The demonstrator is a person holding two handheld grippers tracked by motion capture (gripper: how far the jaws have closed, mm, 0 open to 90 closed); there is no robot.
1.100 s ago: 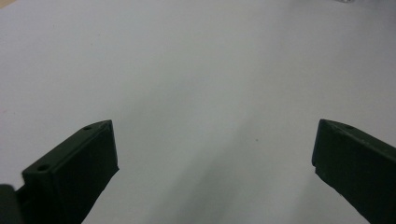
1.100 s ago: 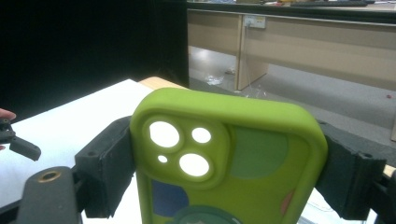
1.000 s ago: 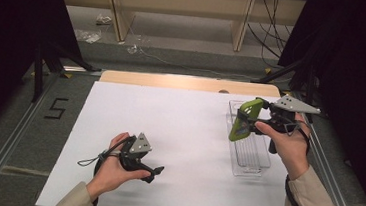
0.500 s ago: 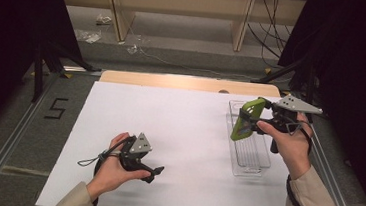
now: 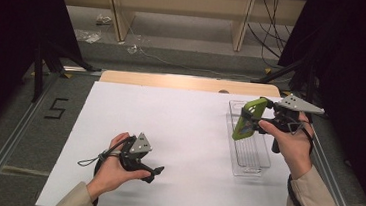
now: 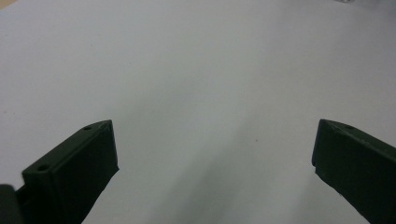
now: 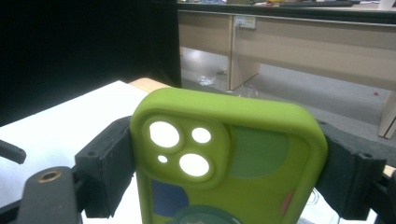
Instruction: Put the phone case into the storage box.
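Risk of slippage: we see the right gripper [image 5: 261,121] clamping a green phone case [image 5: 245,119] by its side edges above the clear tray [image 5: 247,164] near the worktop's right edge, left gripper [image 6: 212,154] gaping idle.

White sheet [image 5: 178,132] on table; wooden board [image 5: 173,81] at far edge

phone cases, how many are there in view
1: a green phone case clamped between the right gripper jaws, held up over the clear tray at the table's right side.
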